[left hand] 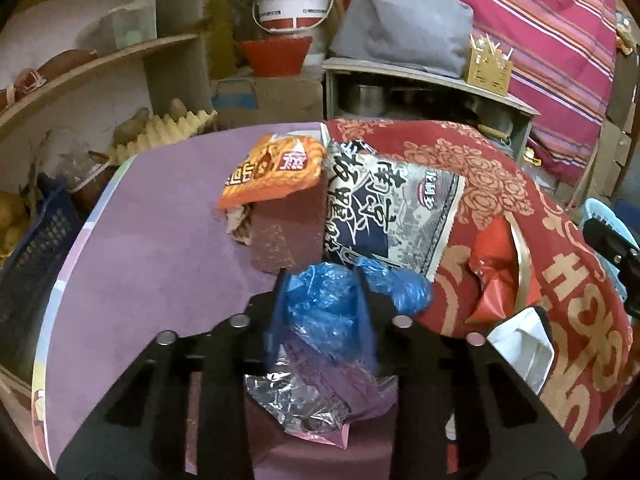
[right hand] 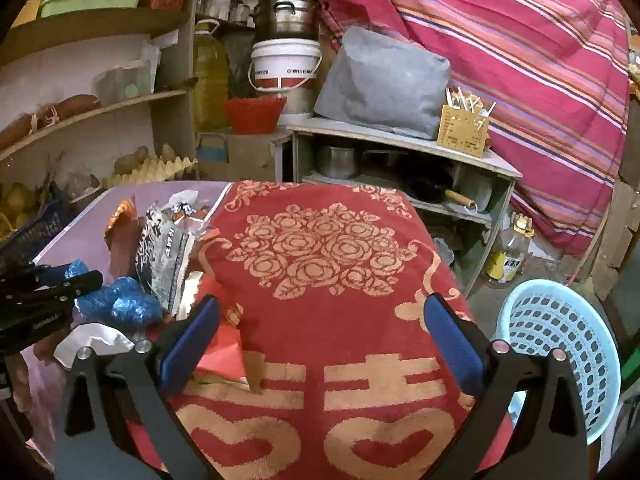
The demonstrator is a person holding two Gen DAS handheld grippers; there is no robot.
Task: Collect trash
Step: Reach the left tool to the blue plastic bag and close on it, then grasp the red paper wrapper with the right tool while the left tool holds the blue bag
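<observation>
On the purple table (left hand: 160, 240), the left gripper (left hand: 320, 300) is closing narrowly around the crumpled blue plastic bag (left hand: 332, 308), apparently pinching it, though blur is making contact hard to confirm. The bag's bulk is trailing rightward past the fingers. Further right, the right gripper (right hand: 320, 340) is hanging wide and empty over the red towel (right hand: 320, 260), with the pale blue basket (right hand: 560, 352) lying just beyond it.

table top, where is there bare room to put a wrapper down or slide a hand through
The purple table is bare on its left half, between the rounded edge and the orange packet. The red towel is bare across its rose pattern, between the right gripper's fingers. It is crowded along the towel's left edge: blue plastic, black-and-white packet, foil wrapper.
</observation>
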